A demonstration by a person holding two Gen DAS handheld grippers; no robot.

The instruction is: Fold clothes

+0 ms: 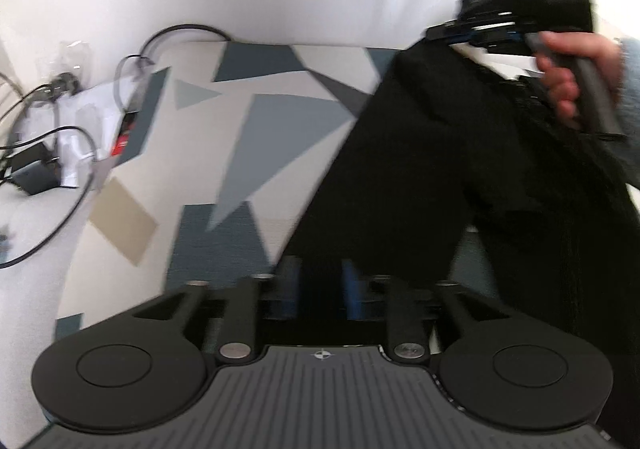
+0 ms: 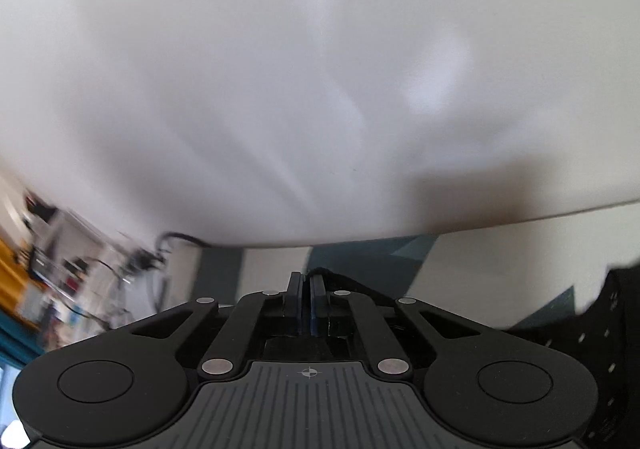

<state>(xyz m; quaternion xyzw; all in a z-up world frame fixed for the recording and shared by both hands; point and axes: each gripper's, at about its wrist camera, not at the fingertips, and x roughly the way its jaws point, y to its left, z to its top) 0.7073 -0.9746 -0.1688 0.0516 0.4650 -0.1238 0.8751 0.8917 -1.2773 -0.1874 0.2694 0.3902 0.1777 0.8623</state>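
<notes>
left wrist view: the left gripper stands partly open over the black garment, pads not pressing it. the right gripper, far right, is clamped on the garment's edge above the patterned surface.

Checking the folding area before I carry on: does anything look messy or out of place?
Yes. Loose black cables, a power brick and white packaging clutter the left edge of the patterned surface. The black garment hangs bunched from the right gripper, not laid flat.

Black garment hides the left claw's blurred fingertips.
</notes>
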